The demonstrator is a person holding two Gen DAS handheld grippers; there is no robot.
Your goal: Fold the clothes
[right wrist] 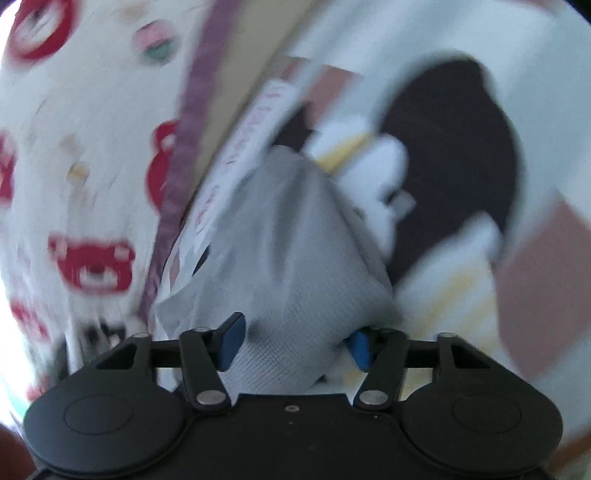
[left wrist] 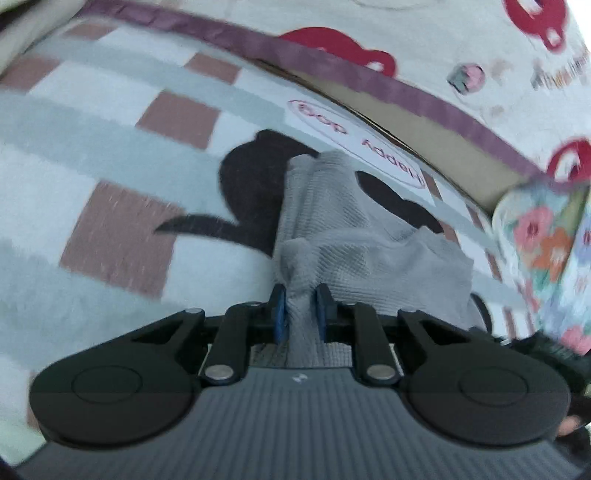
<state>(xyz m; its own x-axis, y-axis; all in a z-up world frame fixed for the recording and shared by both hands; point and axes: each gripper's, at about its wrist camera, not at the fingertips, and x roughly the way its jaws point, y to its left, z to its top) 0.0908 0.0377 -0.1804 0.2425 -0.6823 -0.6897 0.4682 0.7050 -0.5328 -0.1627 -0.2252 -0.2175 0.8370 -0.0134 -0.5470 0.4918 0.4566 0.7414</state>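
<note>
Checkered blanket (left wrist: 110,155) with a black dog print fills most of the left wrist view; bear-print sheet (left wrist: 461,33) sits across the top. Grey garment (left wrist: 351,236) at centre: left tool (left wrist: 300,308) pinched tight on a bunched fold. Right tool (right wrist: 295,341) is spread wide with the cloth between its pads, not clamped.

A home bedroom: plush blanket (left wrist: 110,155), cartoon-bear bedding (left wrist: 461,48).
</note>
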